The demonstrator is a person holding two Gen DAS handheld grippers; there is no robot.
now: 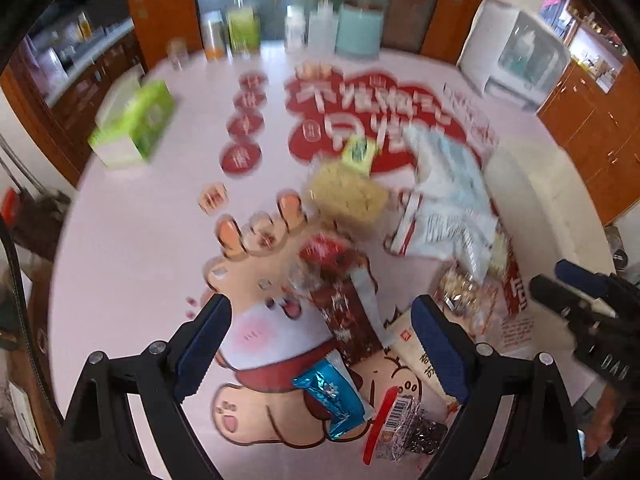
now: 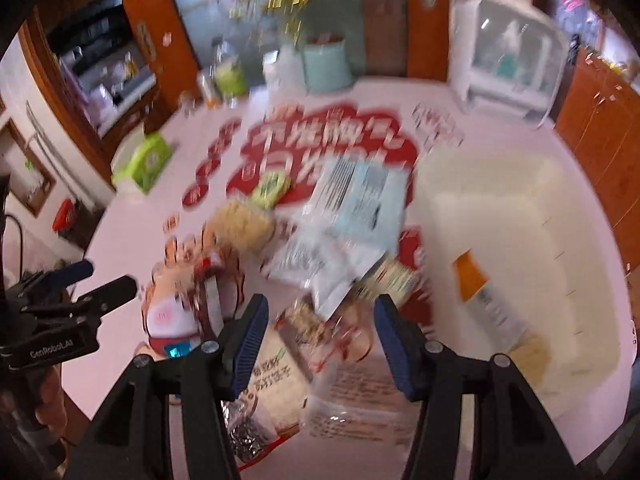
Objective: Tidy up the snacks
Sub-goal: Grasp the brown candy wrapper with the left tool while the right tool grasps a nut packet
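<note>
**Snacks heaped mid-worktop, both sets of fingers spread and empty**

Left gripper (image 1: 322, 344) spread wide above the pile, nothing between the fingers (image 1: 206, 346). Right gripper (image 2: 320, 346) likewise released, holding nothing, seen also in the left view at 3 o'clock.

Only in the left view: blue foil packet (image 1: 334, 406) near 6 o'clock, long axis running from 11 to 5 o'clock, and just beside it a red-edged wrapper (image 1: 394, 424) with a barcode. Only in the right view: pale bin (image 2: 520, 248) at 3 o'clock on the pink worktop (image 2: 132, 240), with an orange-and-white packet (image 2: 486, 300) inside, long axis from 11 to 5 o'clock.

In both views: yellow noodle block (image 1: 348, 196) and large white-and-blue bag (image 1: 448, 192) at the far side of the pile, green tissue box (image 1: 134, 126) well apart at 10 o'clock.

Heavy motion blur throughout; print on the packets unreadable, edges of the overlapping bags hard to separate. Nearest packets cut off by the fingers in the right view.
</note>
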